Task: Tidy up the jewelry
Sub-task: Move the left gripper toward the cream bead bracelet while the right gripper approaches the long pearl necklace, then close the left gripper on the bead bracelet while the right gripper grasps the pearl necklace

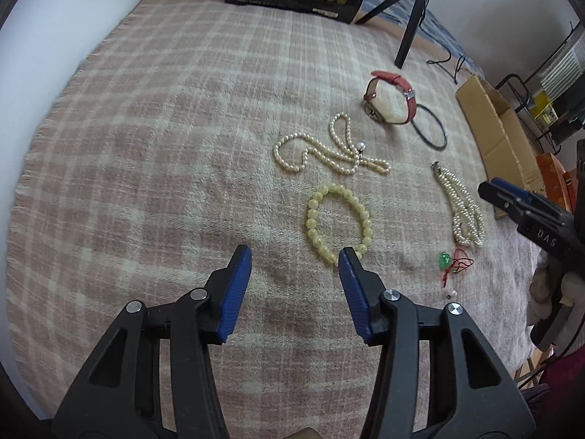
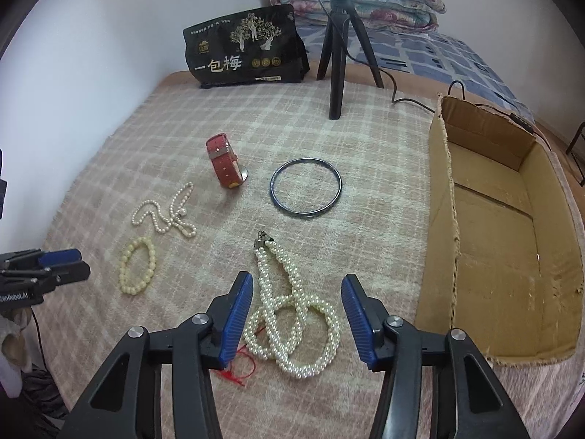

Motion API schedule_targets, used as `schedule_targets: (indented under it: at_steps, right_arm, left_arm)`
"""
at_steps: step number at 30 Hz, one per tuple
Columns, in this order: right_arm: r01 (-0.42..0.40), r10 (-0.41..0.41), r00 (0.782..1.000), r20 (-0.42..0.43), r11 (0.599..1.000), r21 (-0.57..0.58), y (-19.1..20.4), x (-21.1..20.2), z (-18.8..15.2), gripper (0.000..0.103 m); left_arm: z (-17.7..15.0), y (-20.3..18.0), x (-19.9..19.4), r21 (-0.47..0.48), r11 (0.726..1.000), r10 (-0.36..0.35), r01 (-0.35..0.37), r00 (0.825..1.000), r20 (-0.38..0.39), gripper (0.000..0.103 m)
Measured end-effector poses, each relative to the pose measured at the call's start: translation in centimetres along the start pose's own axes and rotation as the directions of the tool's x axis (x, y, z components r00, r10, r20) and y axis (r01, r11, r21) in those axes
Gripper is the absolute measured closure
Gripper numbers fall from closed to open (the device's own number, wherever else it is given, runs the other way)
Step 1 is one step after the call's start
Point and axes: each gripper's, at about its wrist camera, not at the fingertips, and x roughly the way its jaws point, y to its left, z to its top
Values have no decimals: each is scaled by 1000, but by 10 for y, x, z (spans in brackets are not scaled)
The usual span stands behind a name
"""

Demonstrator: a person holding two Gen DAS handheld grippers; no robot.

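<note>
Jewelry lies on a pink plaid blanket [image 1: 164, 128]. My left gripper [image 1: 294, 259] is open and empty, just short of a yellow bead bracelet [image 1: 338, 221]. Beyond lie a thin pearl necklace [image 1: 329, 152], a red-strapped watch [image 1: 391, 97] and a dark bangle [image 1: 431, 128]. My right gripper [image 2: 297, 287] is open over a multi-strand pearl necklace [image 2: 292, 314], whose loops lie between the fingers. A red cord [image 2: 241, 366] with a green pendant [image 1: 445, 259] lies beside it. The bangle [image 2: 306, 191], watch [image 2: 225, 162] and bracelet [image 2: 138, 267] also show in the right wrist view.
An open cardboard box [image 2: 512, 226] stands at the blanket's right side. A black snack bag [image 2: 248, 49] and a black tripod [image 2: 338, 55] stand at the back. Folded quilts lie behind them. The wall runs along the left.
</note>
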Motion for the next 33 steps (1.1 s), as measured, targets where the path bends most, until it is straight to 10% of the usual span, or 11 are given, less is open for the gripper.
schedule_targets:
  at_steps: [24,33]
  right_arm:
    - [48,-63,996,-70,980,-193,19,51,7,75]
    - [58,-71,996,-50,974,-217,26,51,5,94]
  left_arm:
    - [11,-16,41,24,997,77,-76,997,-26,62]
    - [19,-11,48,3,997,74,-74,997,4,84]
